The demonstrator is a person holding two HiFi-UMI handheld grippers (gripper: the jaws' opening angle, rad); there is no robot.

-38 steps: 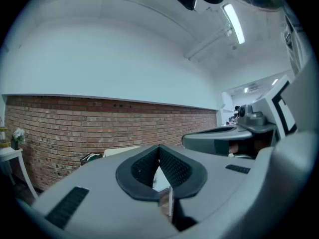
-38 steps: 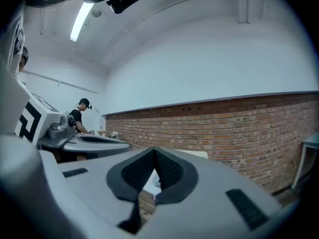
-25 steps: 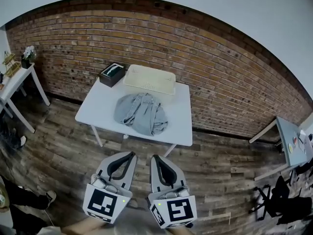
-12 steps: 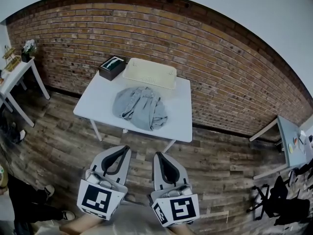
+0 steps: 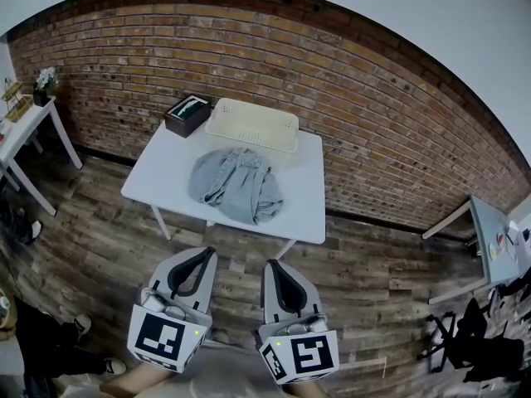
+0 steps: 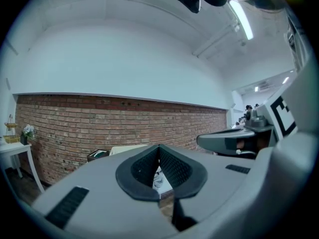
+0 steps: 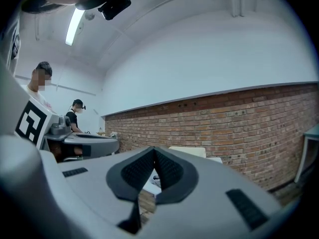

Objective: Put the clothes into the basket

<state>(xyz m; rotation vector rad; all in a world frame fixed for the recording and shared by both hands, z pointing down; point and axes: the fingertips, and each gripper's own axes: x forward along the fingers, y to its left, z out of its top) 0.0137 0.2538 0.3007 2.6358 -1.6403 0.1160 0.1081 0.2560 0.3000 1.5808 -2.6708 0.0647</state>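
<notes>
A crumpled grey garment [image 5: 235, 186] lies in the middle of a white table [image 5: 311, 210]. Behind it, at the table's far edge against the brick wall, stands a cream plastic basket [image 5: 253, 125]. My left gripper [image 5: 206, 254] and right gripper [image 5: 273, 264] hang side by side over the wooden floor, well short of the table's near edge. Both are shut with nothing between the jaws. In the left gripper view the shut left gripper [image 6: 159, 147] points at the table, and the right gripper view shows the shut right gripper [image 7: 154, 149] doing the same.
A dark box [image 5: 187, 114] with a green top sits at the table's back left corner. A small white side table [image 5: 25, 131] with a plant stands far left. Another table [image 5: 496, 237] and a black chair [image 5: 465, 347] are at the right. People stand in the background [image 7: 77, 114].
The table and garment have slid slightly left and down in the head view. Both grippers sit a little lower in the frame and stay shut.
</notes>
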